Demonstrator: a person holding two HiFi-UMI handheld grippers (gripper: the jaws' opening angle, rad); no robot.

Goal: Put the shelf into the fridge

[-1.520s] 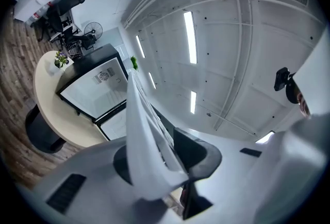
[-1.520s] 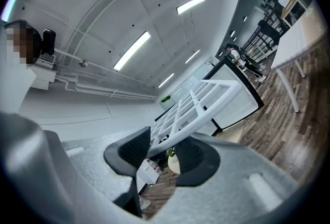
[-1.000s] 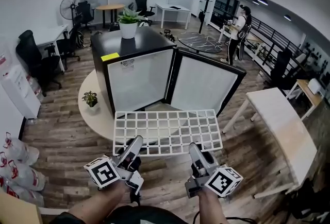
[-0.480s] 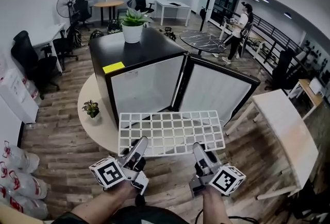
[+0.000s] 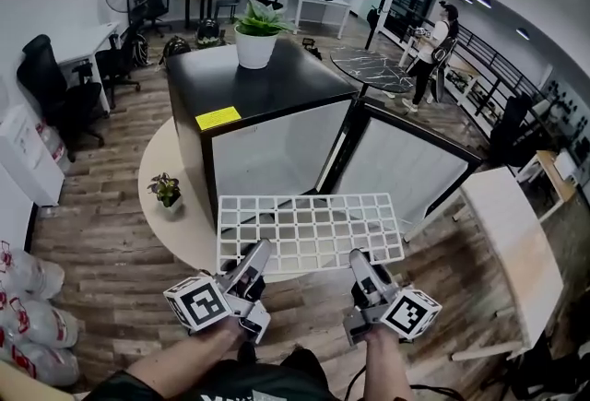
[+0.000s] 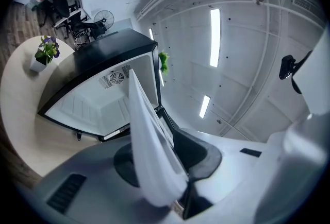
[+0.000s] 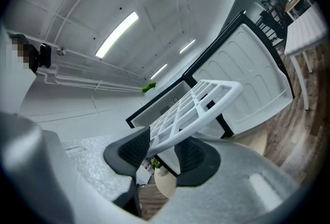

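White grid shelf [image 5: 309, 231], made of thin crossed bars with square holes, is up in the air in front of the small black fridge [image 5: 267, 104]. It is not inside yet. It hangs over the edge of the round pale table [image 5: 166, 224] that the fridge stands on. The fridge door [image 5: 406, 173] stands wide open to the right, and the white inside shows. A green plant in a white pot [image 5: 258, 26] sits on top of the fridge.

The left gripper [image 5: 258, 252] is closed on the near edge of the shelf, with its dark pads squeezing the rim. The right gripper [image 5: 359, 261] is closed on the same edge, further to the right, and a bar sits tight between its pads.

The shelf looks light and stiff, like hard plastic or coated wire. It does not sag, though only one edge is held. The bars look smooth, so it may slip if the squeeze is weak. It may also tip or twist if one hand goes higher than the other. The near long edge, with one gripper toward each end, looks like a good place to hold it.

The shelf lies almost flat. Its long side runs from left to right across the person. Its far long edge points at the open fridge.
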